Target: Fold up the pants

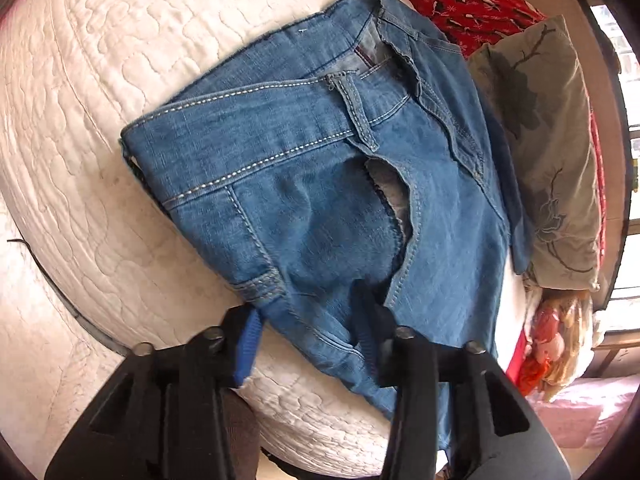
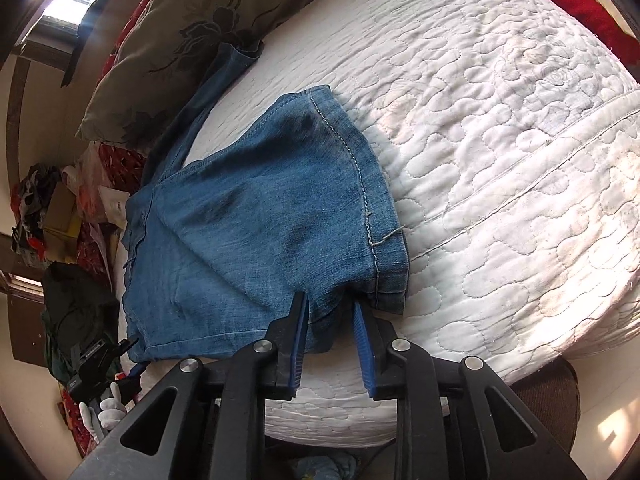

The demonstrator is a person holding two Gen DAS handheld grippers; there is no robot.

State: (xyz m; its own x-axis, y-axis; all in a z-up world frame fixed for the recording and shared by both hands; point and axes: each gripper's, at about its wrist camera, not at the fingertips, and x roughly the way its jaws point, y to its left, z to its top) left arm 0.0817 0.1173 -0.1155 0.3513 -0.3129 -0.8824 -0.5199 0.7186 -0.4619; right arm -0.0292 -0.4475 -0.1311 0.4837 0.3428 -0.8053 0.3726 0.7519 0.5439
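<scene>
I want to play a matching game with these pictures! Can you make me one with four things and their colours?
Things:
1. jeans
2. quilt
3. pillow
4. gripper pads

Colours:
A. white, with stitched bumps
B. grey-green with dark flowers
C. faded blue denim with pale stitching
D. bright blue, ribbed

Right pairs: 1-C, 2-A, 3-B, 4-D

Pants (image 1: pixel 320 184) on mattress (image 1: pixel 100 80), pillow (image 1: pixel 552 140) beside.
</scene>
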